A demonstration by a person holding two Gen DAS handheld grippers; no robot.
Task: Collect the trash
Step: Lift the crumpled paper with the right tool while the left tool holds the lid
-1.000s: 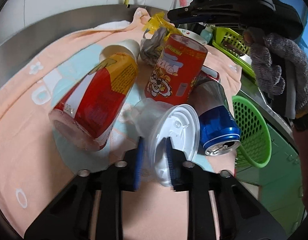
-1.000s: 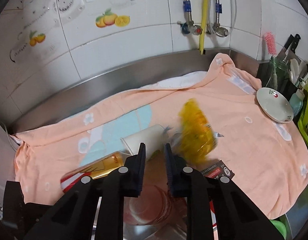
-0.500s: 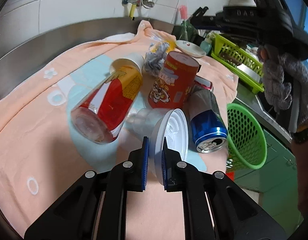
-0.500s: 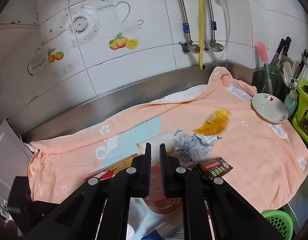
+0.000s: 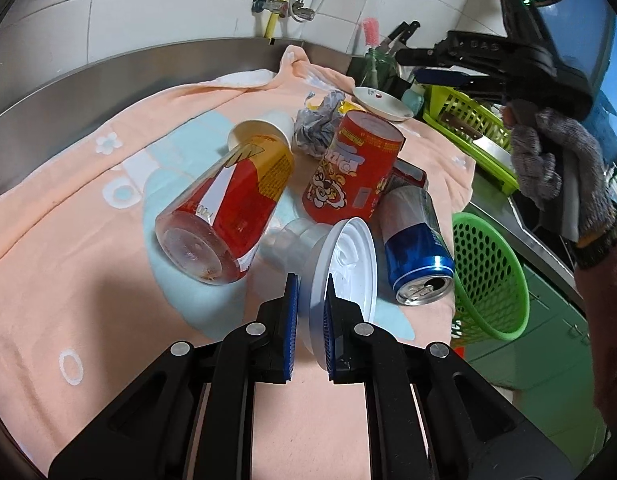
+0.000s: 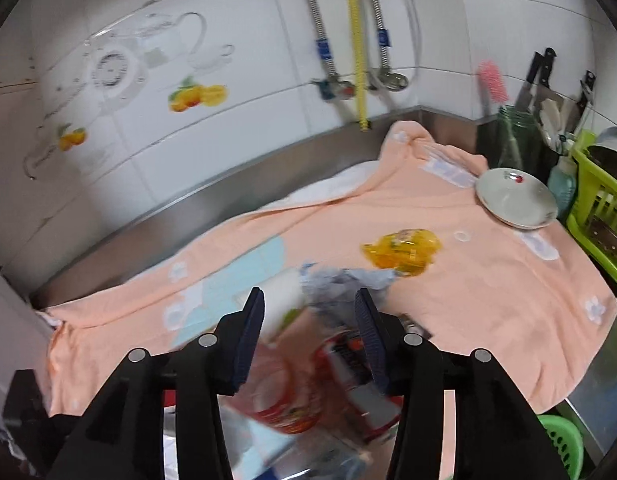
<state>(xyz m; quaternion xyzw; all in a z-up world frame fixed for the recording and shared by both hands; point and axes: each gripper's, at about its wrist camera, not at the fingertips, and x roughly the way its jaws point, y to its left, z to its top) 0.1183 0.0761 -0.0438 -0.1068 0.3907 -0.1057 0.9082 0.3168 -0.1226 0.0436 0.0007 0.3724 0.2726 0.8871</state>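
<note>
The left tongs [image 5: 308, 320] are clamping the rim of a clear plastic cup with a white domed lid [image 5: 344, 264], holding it on its side just above the peach towel-covered surface [image 5: 68, 240]. Trash is lying in a cluster ahead of the cup: a tipped red-and-yellow clear plastic bottle [image 5: 228, 208] is resting to the left, a red cylindrical snack canister [image 5: 356, 168] is standing behind, and a blue-and-silver drink can [image 5: 416, 244] is lying to the right, touching the canister. A crumpled grey paper wad [image 5: 316, 128] is sitting behind the canister beside a white paper cup [image 5: 268, 128]. A green perforated plastic basket [image 5: 488, 280] is sitting beyond the right edge of the surface.

The right tongs [image 6: 308, 336] are opening, with nothing pressed between the pads. A yellow crumpled wrapper [image 6: 404, 252] is lying on the towel, apart from the tongs and near a white ceramic dish [image 6: 516, 200]
</note>
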